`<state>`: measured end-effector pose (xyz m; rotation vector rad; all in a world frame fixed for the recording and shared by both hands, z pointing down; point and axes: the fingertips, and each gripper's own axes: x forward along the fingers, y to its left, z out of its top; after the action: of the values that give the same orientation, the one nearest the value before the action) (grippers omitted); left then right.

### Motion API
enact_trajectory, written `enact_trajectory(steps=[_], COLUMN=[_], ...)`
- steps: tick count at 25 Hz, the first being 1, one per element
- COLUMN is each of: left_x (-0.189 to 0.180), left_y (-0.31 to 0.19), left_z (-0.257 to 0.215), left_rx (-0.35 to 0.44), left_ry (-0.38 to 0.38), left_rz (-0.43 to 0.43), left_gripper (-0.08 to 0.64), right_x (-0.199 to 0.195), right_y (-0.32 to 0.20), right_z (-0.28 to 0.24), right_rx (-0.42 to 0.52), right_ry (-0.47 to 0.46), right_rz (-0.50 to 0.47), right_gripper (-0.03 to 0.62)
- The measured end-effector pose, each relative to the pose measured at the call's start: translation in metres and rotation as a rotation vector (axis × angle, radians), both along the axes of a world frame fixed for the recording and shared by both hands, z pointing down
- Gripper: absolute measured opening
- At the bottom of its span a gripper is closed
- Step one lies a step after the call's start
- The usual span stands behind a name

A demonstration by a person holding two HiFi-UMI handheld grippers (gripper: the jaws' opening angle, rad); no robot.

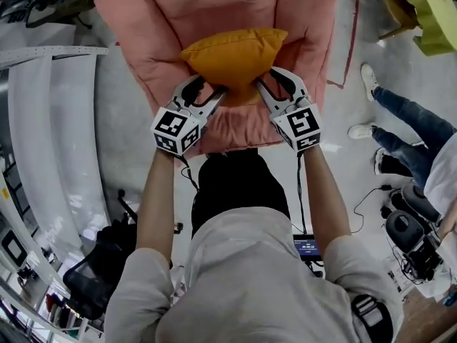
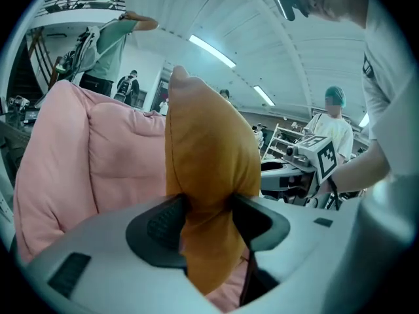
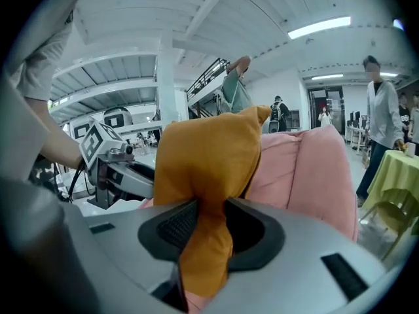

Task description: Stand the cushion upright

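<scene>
- Both tongs are clenched on cloth. The left tongs (image 2: 206,218) pinch the lower left corner of the mustard-orange fabric cushion (image 1: 232,56). The right tongs (image 3: 206,224) pinch its lower right corner, and fabric is bunched between each pair of pads.
- The person's bare forearms (image 1: 157,199) reach forward, roughly parallel. Both tongs tip slightly downward and angle inward toward each other.
- The cushion spans the gap between the two tongs, with its long axis running side to side from one to the other. Its body rises above the jaws, top corners pointing up.
- Just beyond the tips of the tongs, behind the cushion, stands the padded back of a pink quilted fabric armchair (image 1: 157,20). Its puffy sides rise on either side of the cushion. Whether the cushion's bottom edge rests on the seat cannot be told.
- Outside the armchair lies pale floor (image 1: 357,163). Well off to the right of the right tongs are a bystander's jeans-clad legs (image 1: 410,123) and a yellow-green draped table (image 1: 435,13).
</scene>
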<state>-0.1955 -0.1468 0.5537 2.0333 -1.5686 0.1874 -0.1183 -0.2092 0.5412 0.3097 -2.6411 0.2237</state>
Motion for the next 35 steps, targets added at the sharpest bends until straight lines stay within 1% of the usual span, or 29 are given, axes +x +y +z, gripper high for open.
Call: enact_trajectory(steps=[4,11,17,21,26,32,35], left_x=[0.001,-0.01,-0.016,-0.021,-0.03,-0.038,-0.045], left_y=[-0.014,-0.028,-0.038,-0.044,-0.047,-0.056,-0.057], left_z=[0.021,0.053,0.08,0.099,0.119,0.132,0.141], left_rx=[-0.026,-0.059,-0.063,-0.07,-0.057,-0.042,-0.05], left_ry=[0.006,0.028,0.059,0.057,0.071,0.057,0.055], left_rz=[0.011,0.032,0.024,0.023,0.025,0.011,0.01], left_gripper=[0.241,0.241,0.241,0.241,0.241,0.241,0.241], right_x=[0.002,-0.007,-0.014,-0.018,-0.026,-0.032,-0.038], right_y=[-0.014,-0.025,-0.037,-0.042,-0.045,-0.054,-0.054], right_z=[0.021,0.054,0.078,0.099,0.118,0.133,0.143], right_rx=[-0.029,-0.074,-0.088,-0.109,-0.116,-0.131,-0.136], right_ry=[0.017,0.049,0.089,0.101,0.115,0.103,0.112], right_rz=[0.009,0.018,0.037,0.049,0.058,0.079,0.078], right_gripper=[0.144,0.144,0.144,0.144,0.144,0.143,0.143])
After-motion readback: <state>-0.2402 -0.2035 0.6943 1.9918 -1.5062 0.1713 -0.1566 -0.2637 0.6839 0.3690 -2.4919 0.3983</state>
